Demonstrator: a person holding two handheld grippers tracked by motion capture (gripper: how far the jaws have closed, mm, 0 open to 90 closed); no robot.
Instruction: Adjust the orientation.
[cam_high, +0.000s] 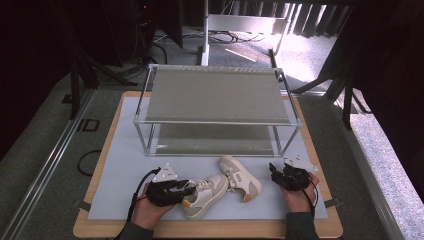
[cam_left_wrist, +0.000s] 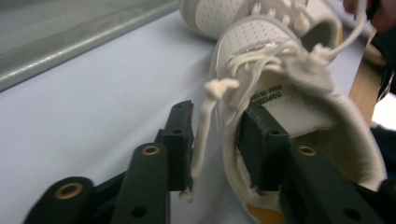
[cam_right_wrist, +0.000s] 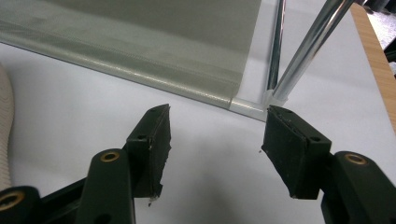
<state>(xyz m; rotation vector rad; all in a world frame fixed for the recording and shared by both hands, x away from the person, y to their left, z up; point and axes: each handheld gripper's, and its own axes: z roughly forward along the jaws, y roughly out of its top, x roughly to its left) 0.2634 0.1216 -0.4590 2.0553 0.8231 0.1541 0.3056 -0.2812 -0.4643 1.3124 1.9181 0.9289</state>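
Observation:
Two white and beige sneakers lie on the white mat (cam_high: 125, 170) in front of a rack. The near sneaker (cam_high: 205, 196) (cam_left_wrist: 280, 60) points away from my left hand. My left gripper (cam_high: 186, 188) (cam_left_wrist: 217, 109) is at its heel end and straddles the collar wall. One jaw is inside the shoe, the other outside, with a loose lace (cam_left_wrist: 203, 126) hanging in the gap between them. The far sneaker (cam_high: 242, 179) (cam_left_wrist: 219, 14) lies just behind it. To its right, my right gripper (cam_high: 277, 172) (cam_right_wrist: 219, 116) is open above bare mat and holds nothing.
A two-shelf metal rack (cam_high: 215, 95) stands at the back of the mat; its lower shelf (cam_right_wrist: 140, 37) and chrome leg (cam_right_wrist: 303, 51) are just ahead of my right gripper. The wooden table edge (cam_high: 98, 175) borders the mat. Stands and cables lie on the floor beyond.

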